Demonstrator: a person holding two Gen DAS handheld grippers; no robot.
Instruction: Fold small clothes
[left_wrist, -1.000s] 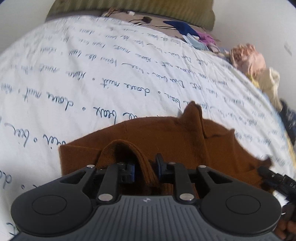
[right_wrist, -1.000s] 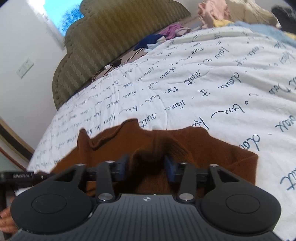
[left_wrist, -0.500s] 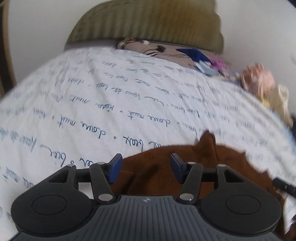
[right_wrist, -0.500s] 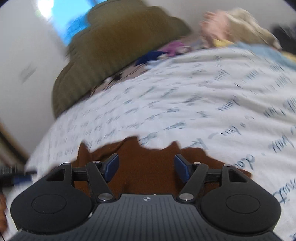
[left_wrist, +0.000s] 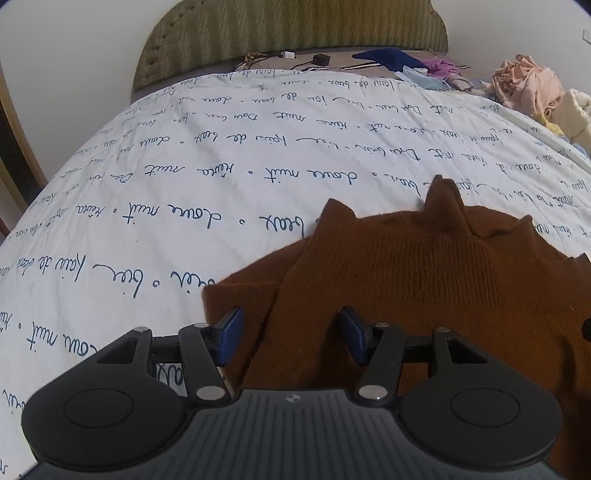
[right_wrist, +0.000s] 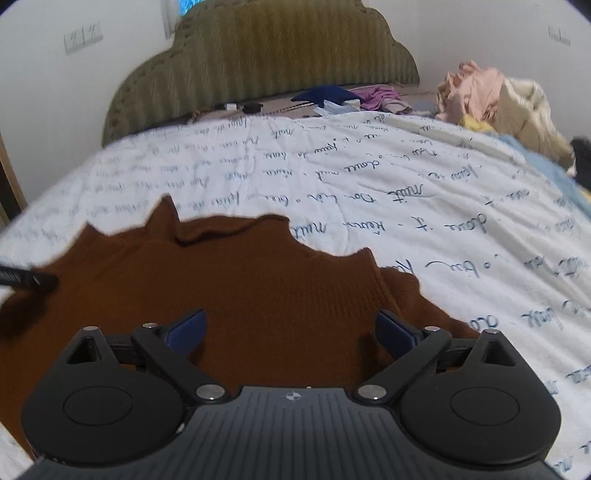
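The brown knit garment (left_wrist: 424, 288) lies flat on the bed's white cover (left_wrist: 184, 177), its near edge hidden behind both tools. The left gripper (left_wrist: 291, 334) stands released above it; the right gripper (right_wrist: 291, 330) has just been opening wide, gripping nothing. The cover's script reads "douce nuit", upside down. A distant clothes pile (right_wrist: 491, 99) blurs.

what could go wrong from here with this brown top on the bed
1. Both the left gripper and right gripper have just opened with nothing between their pads, so the brown garment lies loose; its folded flap may spring back.
2. The far edge shows raised peaks, so the next fold may trap wrinkles.
3. The bedsheet is soft cloth; a low pinch could grab it along with the garment.
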